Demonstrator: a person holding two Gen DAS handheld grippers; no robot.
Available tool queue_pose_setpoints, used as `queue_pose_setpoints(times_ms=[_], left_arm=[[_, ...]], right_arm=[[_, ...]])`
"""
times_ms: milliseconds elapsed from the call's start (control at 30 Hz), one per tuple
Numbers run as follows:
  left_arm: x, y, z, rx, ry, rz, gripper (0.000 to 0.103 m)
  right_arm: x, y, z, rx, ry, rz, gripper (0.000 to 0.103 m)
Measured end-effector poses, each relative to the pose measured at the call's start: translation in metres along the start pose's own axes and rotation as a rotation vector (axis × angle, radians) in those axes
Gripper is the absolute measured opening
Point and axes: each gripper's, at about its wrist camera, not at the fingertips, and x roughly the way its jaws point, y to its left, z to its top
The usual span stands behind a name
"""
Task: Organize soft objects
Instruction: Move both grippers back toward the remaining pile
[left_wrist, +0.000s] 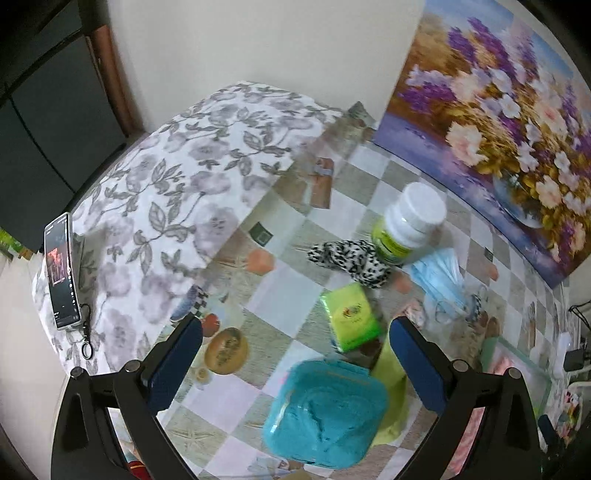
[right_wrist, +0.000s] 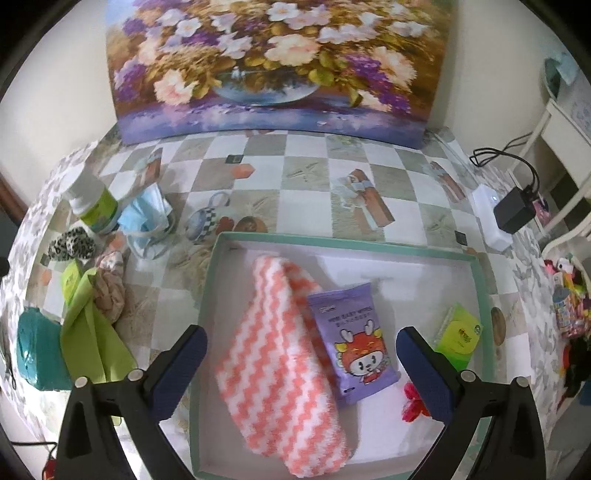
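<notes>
My left gripper (left_wrist: 295, 328) is open above the checked tablecloth, with a teal folded cloth (left_wrist: 325, 413) just below it. Past it lie a green tissue pack (left_wrist: 351, 317), a lime green cloth (left_wrist: 391, 384), a black-and-white spotted scrunchie (left_wrist: 354, 260) and a blue face mask (left_wrist: 443, 284). My right gripper (right_wrist: 301, 341) is open over a white tray with a green rim (right_wrist: 476, 266). In the tray lie a pink-and-white zigzag towel (right_wrist: 280, 369), a purple wipes pack (right_wrist: 351, 339), a green tissue pack (right_wrist: 458, 332) and a small red item (right_wrist: 412, 400).
A white-capped green bottle (left_wrist: 406, 225) stands by the scrunchie. A flower painting (right_wrist: 273, 66) leans on the back wall. A phone (left_wrist: 61, 273) lies on the floral cover at left. A white power strip with a black adapter (right_wrist: 502, 214) sits at the right. A beige scrunchie (right_wrist: 110, 288) lies beside the lime cloth.
</notes>
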Motion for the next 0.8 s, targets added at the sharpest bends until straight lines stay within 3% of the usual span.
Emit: queue_pose_setpoints(times_ms=[433, 633, 800], left_arm=[[0.012, 0.03, 0.007, -0.048, 0.024, 0.036, 0.101], [0.019, 0.038, 0.008, -0.062, 0.048, 0.011, 0.101], [0.024, 0.047, 0.01, -0.1, 0.064, -0.019, 0.101]], right_arm=[[0.004, 0.046, -0.006, -0.095, 0.03, 0.04, 0.103], [0.006, 0.053, -0.006, -0.083, 0.045, 0.049, 0.103], [0.006, 0.06, -0.004, -0.064, 0.037, 0.144, 0.103]])
